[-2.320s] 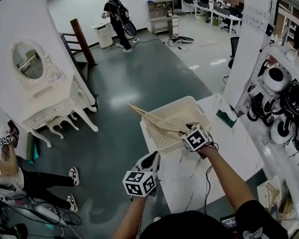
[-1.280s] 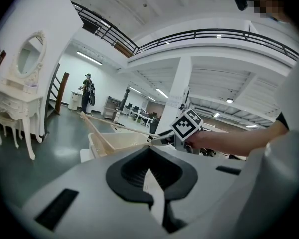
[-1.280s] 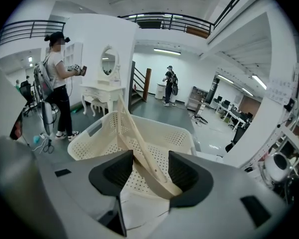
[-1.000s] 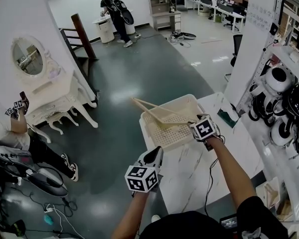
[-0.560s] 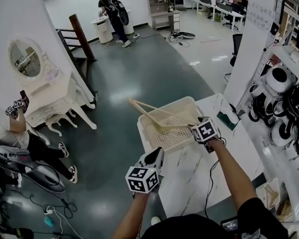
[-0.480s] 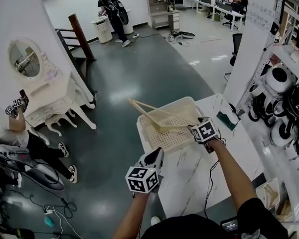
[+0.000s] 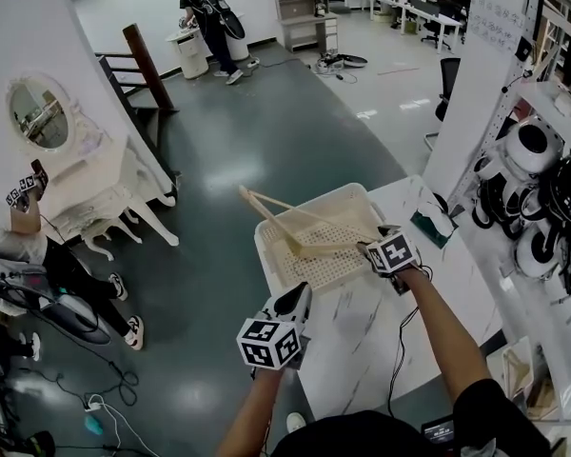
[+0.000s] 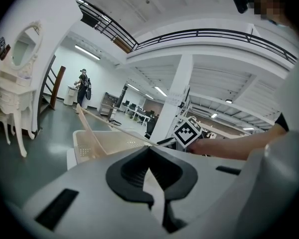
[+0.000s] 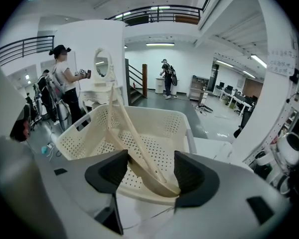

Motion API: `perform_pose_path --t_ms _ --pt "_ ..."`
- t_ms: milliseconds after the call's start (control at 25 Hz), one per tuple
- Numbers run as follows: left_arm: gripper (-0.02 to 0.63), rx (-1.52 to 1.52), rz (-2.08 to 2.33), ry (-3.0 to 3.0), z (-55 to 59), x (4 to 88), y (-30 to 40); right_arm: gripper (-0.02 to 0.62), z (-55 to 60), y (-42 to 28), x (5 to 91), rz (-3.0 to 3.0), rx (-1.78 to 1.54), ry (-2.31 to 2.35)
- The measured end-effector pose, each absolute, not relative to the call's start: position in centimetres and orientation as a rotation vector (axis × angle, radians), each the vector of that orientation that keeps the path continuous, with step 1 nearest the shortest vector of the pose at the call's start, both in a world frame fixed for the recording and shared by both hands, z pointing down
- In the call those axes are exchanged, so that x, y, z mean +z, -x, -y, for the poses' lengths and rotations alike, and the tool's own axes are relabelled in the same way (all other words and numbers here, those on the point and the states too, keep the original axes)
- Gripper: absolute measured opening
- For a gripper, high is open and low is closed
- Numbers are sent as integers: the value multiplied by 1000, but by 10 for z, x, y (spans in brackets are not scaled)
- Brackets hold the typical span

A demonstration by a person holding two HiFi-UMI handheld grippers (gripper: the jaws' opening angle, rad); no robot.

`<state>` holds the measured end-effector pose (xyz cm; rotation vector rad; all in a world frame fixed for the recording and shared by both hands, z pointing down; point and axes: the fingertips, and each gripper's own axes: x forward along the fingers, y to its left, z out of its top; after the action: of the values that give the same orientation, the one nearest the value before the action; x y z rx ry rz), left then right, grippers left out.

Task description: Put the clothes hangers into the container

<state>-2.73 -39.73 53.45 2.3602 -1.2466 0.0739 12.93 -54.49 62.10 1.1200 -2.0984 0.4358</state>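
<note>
Head view: wooden hanger [image 7: 328, 248] lay slanted in the basket [image 7: 264, 255], one tip poking over its far rim. Left gripper view: left gripper [image 8: 149, 171] was closed and empty, clear of the basket. Right gripper view: right gripper [image 9: 150, 171] jaws were opening, hanger end between them but pads off it, so this hanger looked placed; no other hangers in sight.

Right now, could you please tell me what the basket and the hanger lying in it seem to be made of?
Basket: looks like moulded plastic, cream, matte with a slight sheen; the rows of small round holes and the thick rolled rim suggest it.
Hanger: pale tan and smooth, with flat curved arms; probably wood, though plastic of that colour cannot be ruled out.
</note>
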Motion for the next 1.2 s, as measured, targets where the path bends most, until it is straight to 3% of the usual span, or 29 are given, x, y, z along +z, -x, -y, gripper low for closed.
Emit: perform_pose_path --t_ms 1200 --pt "4 86 1219 -2333 400 551 18 288 550 -151 634 2055 440 -1177"
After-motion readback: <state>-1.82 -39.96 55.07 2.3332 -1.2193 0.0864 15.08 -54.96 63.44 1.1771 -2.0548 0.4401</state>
